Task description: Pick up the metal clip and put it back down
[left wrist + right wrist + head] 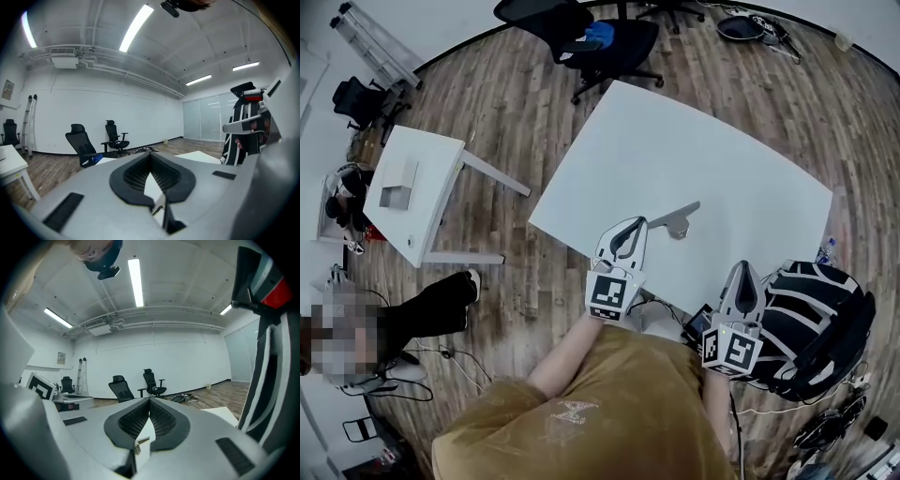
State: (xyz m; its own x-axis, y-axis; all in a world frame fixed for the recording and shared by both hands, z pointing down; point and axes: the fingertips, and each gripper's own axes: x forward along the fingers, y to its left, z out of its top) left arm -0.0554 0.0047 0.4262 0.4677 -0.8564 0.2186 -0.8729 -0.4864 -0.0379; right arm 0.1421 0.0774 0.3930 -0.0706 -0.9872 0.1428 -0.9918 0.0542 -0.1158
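On the white bench (675, 141), close to our edge of it, the metal clip (677, 223) lies flat, just past the tip of the left gripper (634, 225). Both grippers have their fingers pressed fully together with nothing between them. The right gripper (744, 268) hangs over the bench edge, next to a striped backpack (820, 319).

What worries us is that the fingers have to spread before they reach the clip. If they go in closed, or catch it from the side, we'd guess it just skates off across that smooth top. It also sits low, so a grab that comes in too high probably closes on air, and one that comes in too steep jams the tips into the bench.

As for materials, the clip looks like thin grey bent metal with a flat tab sticking out to one side. The bench top is plain matte white. The pads are black and ribbed, and they meet in a narrow V.
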